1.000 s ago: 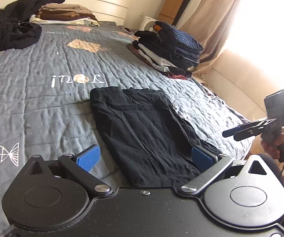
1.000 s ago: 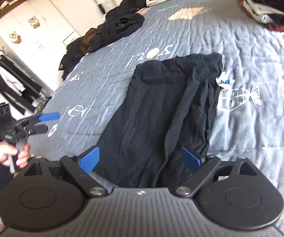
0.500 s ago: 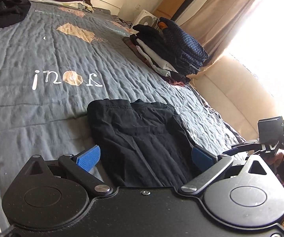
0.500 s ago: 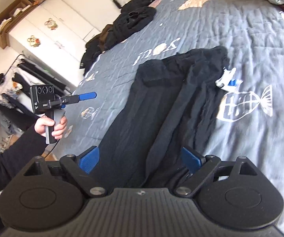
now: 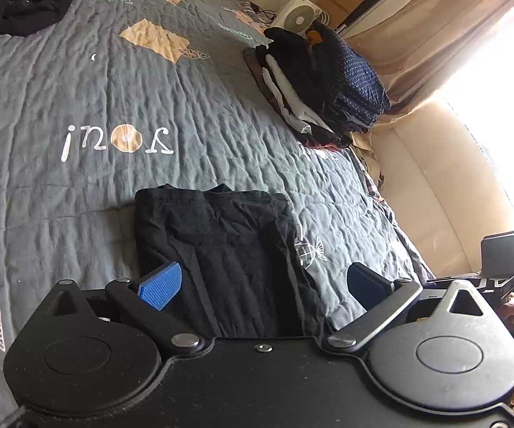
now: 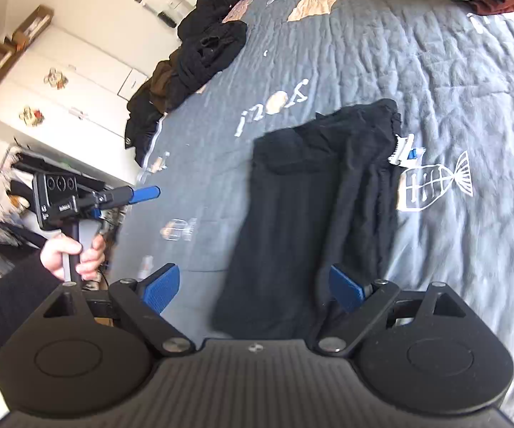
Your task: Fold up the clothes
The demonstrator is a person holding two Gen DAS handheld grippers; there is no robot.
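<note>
Left gripper [image 5: 262,285] spread wide, empty. Right gripper [image 6: 253,287] likewise spread, empty. Black garment [image 5: 228,249] runs lengthwise from 6 o'clock toward 12 on the grey quilt [image 5: 78,178], sides already doubled in, white tag [image 6: 401,148] out at its far right corner. Looks soft, light, limp, will sag; pinch both near corners through all layers. Folded stack [image 5: 328,82] at 1 o'clock.
</note>
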